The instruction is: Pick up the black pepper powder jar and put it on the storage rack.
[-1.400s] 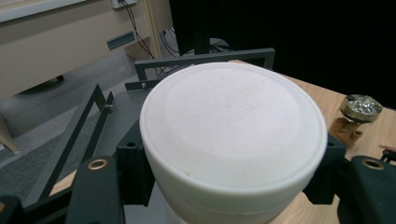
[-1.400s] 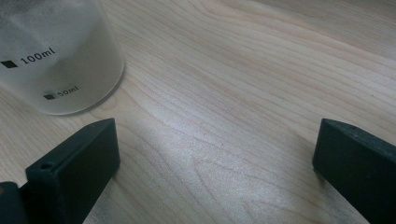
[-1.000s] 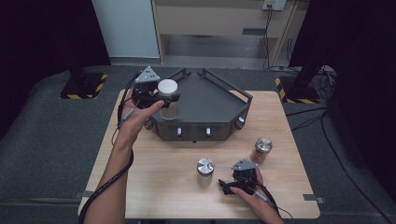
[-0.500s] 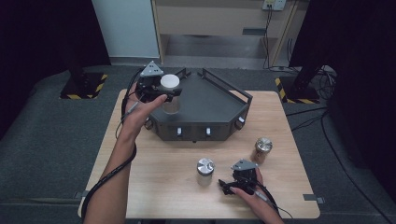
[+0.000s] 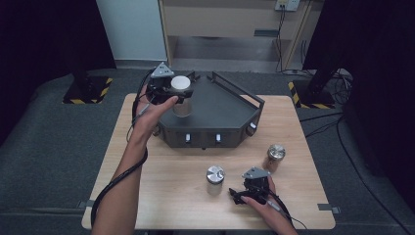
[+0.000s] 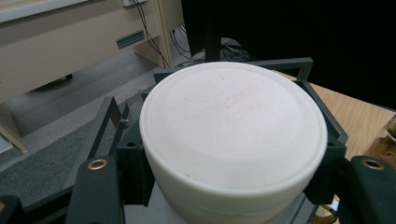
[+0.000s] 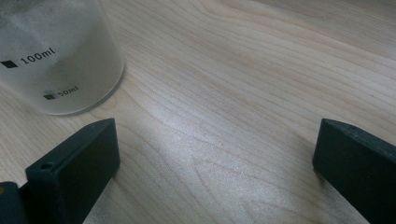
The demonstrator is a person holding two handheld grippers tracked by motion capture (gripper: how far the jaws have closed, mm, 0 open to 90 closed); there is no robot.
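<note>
Two jars [image 5: 215,175] [image 5: 276,153] stand before the tray [image 5: 220,117] on the table [image 5: 161,191].

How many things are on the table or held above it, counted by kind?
Jars with silver lids: 2
Jar with white lid, held by the left gripper: 1
Dark angular tray: 1
Total: 4
</note>
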